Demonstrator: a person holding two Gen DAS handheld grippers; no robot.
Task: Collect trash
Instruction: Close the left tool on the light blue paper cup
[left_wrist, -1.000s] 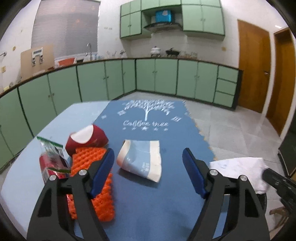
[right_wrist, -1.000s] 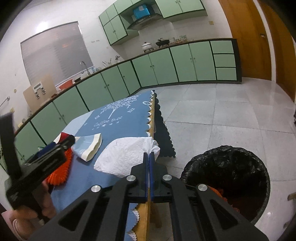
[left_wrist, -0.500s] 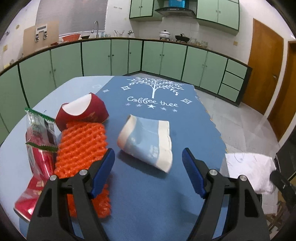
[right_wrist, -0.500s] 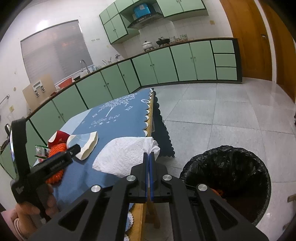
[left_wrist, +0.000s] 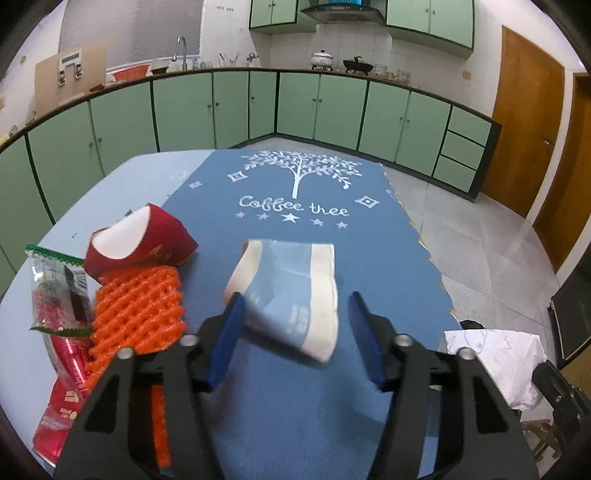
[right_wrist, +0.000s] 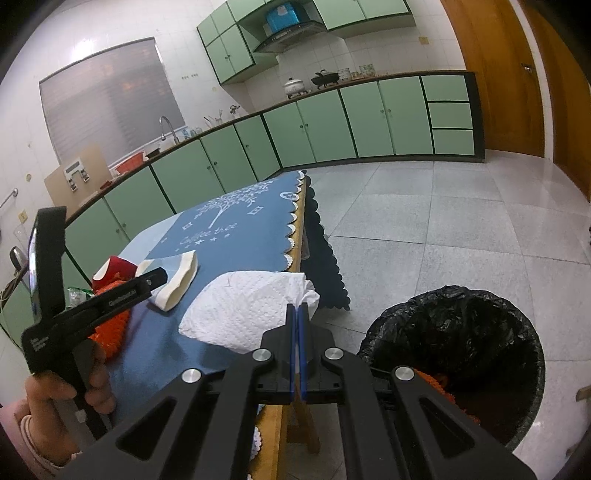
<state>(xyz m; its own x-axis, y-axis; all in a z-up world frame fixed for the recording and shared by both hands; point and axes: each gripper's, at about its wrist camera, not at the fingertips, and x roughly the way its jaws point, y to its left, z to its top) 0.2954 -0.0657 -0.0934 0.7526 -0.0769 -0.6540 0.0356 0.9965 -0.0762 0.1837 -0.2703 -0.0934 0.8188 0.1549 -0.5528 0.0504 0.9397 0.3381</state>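
The left gripper (left_wrist: 295, 317) straddles a flattened blue-and-cream paper cup (left_wrist: 291, 291) on the table; its blue pads have just been closing in on the cup, yet a gap shows on the right side, so the cup lies between the jaws ungrasped. The right gripper (right_wrist: 297, 328) is clenched on the corner of a white paper towel (right_wrist: 243, 302), embossed and crumpled, which lies at the near right edge of the table.

The dark blue tablecloth (left_wrist: 332, 258) bears white lettering, "Coffee tree", beneath a printed tree, with stars and diamonds around it; its edge is scalloped. The black body of the left gripper carries small white lettering in the right wrist view, too small to read.

Left of the blue cup lie three more pieces of trash: one crushed red paper cup (left_wrist: 136, 240) with a white inside, one orange foam net sleeve (left_wrist: 136, 310) of open lattice, and one glossy red-and-clear snack wrapper (left_wrist: 59, 314) with a green serrated top. That makes two cups in all.

On the floor to the right of the table stands one round bin lined with a crinkled black bag (right_wrist: 461, 354), something orange inside it.
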